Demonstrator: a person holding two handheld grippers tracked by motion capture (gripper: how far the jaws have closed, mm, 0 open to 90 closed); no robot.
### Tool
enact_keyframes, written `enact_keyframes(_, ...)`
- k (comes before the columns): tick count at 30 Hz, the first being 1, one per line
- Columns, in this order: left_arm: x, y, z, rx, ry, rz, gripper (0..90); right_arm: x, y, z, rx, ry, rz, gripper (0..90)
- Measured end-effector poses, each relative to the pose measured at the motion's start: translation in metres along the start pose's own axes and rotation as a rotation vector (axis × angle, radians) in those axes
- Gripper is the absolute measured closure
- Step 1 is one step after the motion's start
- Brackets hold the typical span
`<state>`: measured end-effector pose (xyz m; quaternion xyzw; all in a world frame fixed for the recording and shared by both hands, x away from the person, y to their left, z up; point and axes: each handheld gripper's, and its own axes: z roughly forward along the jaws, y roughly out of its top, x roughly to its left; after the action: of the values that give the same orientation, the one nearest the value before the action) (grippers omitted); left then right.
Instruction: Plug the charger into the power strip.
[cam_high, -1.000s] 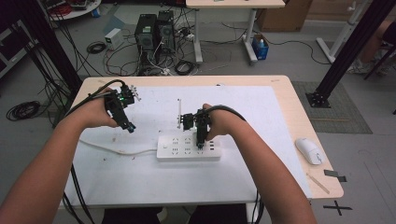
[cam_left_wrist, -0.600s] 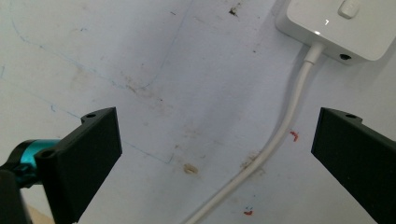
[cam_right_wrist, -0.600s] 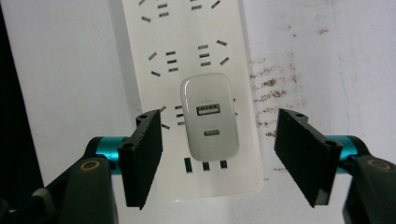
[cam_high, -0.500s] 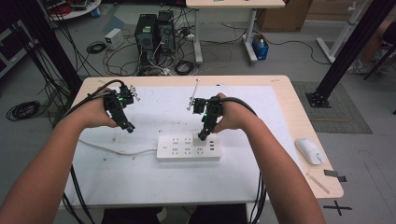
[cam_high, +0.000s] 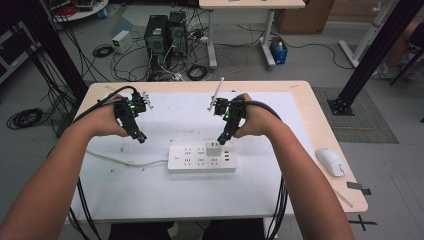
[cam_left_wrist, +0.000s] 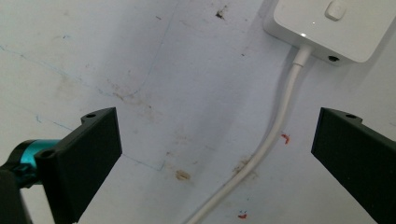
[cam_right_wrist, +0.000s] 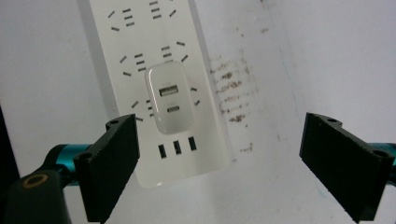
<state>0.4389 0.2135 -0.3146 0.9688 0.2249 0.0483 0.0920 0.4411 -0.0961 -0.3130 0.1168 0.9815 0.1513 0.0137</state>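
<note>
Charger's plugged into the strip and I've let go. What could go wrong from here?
The right gripper has just been opening and hangs close above the USB charger; a low move could knock it loose. The power strip lies unheld, so it may slide. Its cord runs under the left gripper and could snag.

The wooden table (cam_high: 305, 100) carries a white sheet (cam_high: 180, 195). On the sheet lies a white power strip (cam_high: 190, 160) with its cable (cam_high: 125, 161); a white mouse (cam_high: 331, 161) rests on the bare wood.

Even bright overhead light — soft shadows, no glare; gripper views sharp, high view slightly soft.
</note>
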Motion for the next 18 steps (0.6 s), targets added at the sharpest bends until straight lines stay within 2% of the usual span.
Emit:
enact_keyframes(1, 0.000, 0.001, 0.000, -0.003, -0.004, 0.003, 1.7, -0.001, -0.001, -0.001, 0.000, -0.010, -0.007, 11.4)
enact_keyframes(3, 0.001, 0.003, -0.002, 0.006, -0.003, 0.010, 1.7, -0.003, -0.004, -0.005, 0.014, -0.029, 0.013, 1.2)
enact_keyframes(9, 0.001, 0.007, -0.009, 0.010, -0.015, 0.036, 1.7, -0.007, -0.012, -0.020, 0.071, -0.058, 0.025, 1.0)
enact_keyframes(10, 0.002, 0.008, -0.011, 0.018, -0.023, 0.047, 1.7, -0.008, -0.014, -0.022, 0.070, -0.072, 0.013, 0.9)
enact_keyframes(14, 0.001, 0.010, -0.016, 0.048, -0.042, 0.078, 1.7, -0.009, -0.022, -0.029, 0.147, -0.108, -0.005, 0.9)
enact_keyframes(18, 0.001, 0.012, -0.021, 0.040, -0.051, 0.100, 1.7, -0.012, -0.029, -0.034, 0.181, -0.095, 0.020, 0.9)
